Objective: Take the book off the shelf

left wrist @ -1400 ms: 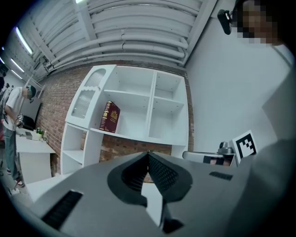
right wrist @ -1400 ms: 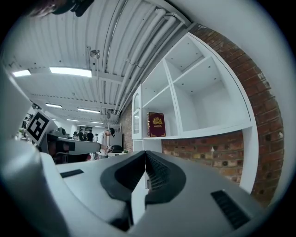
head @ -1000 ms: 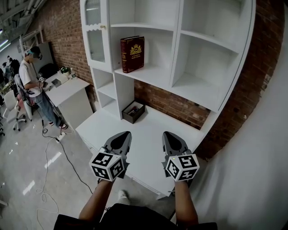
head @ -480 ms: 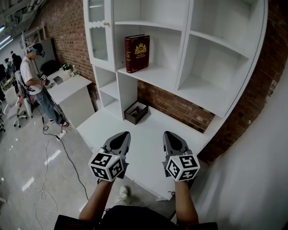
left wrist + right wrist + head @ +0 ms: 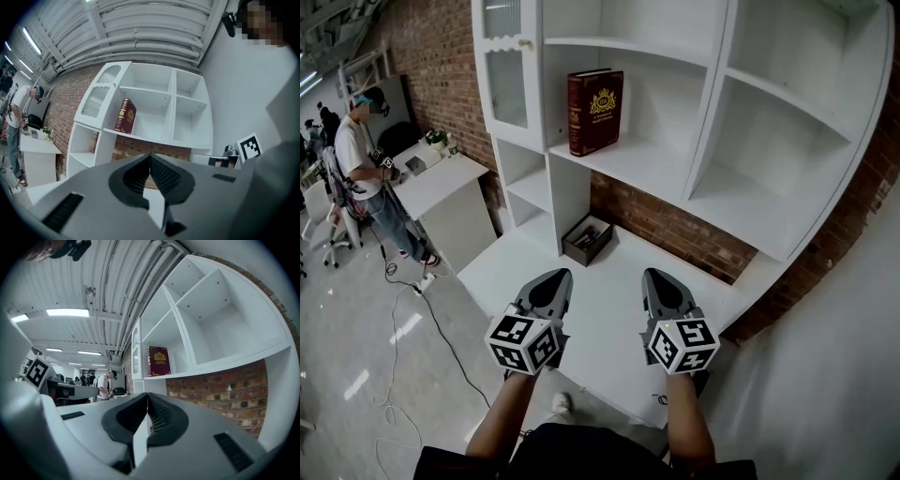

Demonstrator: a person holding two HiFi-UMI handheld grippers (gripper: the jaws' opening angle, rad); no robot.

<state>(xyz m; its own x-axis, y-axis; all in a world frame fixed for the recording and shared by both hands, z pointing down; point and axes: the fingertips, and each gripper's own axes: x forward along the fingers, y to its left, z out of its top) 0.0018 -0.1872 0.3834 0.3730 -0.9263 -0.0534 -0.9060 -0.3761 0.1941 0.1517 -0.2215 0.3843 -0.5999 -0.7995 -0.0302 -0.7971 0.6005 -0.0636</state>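
Moved closer to the shelf (image 5: pixel 656 173) within the last second; well short of the book (image 5: pixel 594 112), upright on that shelf's upper left ledge; left claw (image 5: pixel 555 278) and right claw (image 5: pixel 659 278) shut tight, empty, below the shelf over the bench (image 5: pixel 600 272); likely to need raising and opening before any grasp.
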